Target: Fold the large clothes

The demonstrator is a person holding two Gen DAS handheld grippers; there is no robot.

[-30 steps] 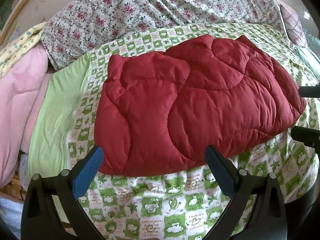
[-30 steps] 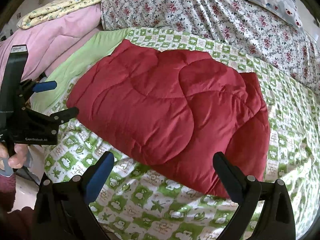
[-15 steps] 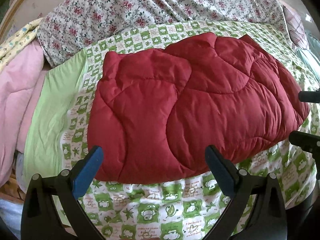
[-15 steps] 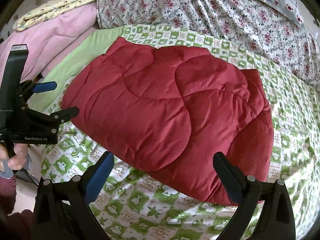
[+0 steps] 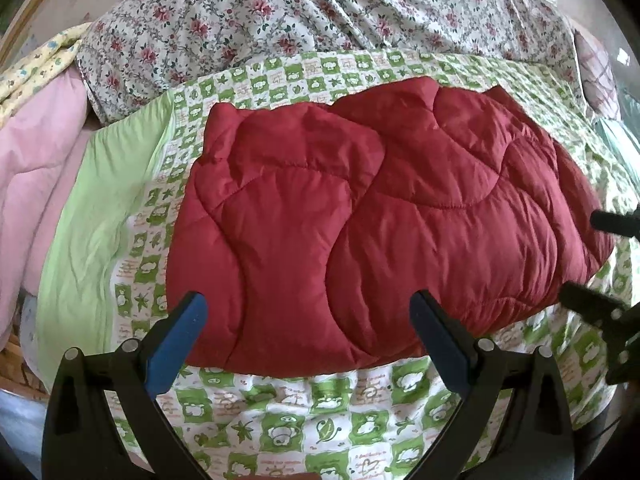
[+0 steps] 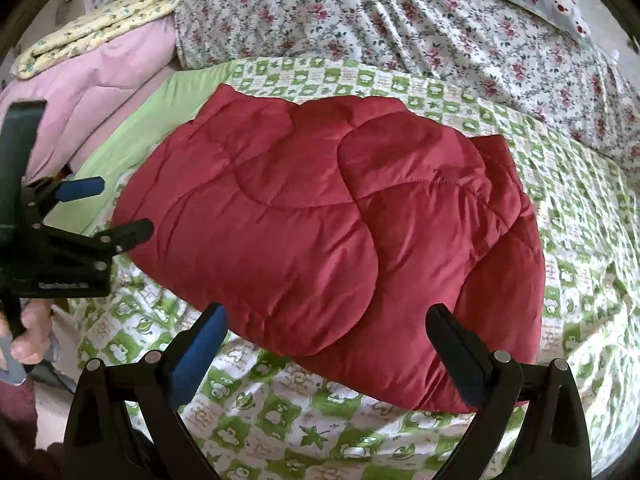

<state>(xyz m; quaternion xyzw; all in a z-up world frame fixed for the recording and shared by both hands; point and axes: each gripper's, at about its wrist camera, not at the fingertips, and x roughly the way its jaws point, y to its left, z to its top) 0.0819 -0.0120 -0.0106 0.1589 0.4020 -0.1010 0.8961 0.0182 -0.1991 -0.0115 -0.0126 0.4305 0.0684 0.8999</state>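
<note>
Left wrist view: a puffy red quilted jacket (image 5: pixel 380 220), folded into a rounded slab with curved stitching, lies on the bed's green-and-white checked sheet (image 5: pixel 320 420). Left hand-held gripper (image 5: pixel 308 320) and right hand-held gripper (image 6: pixel 324 332) hover released, empty, at its near edge.

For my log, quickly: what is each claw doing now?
Left claw: open, holding nothing.
Right claw: open, holding nothing, near the red quilted garment.
</note>
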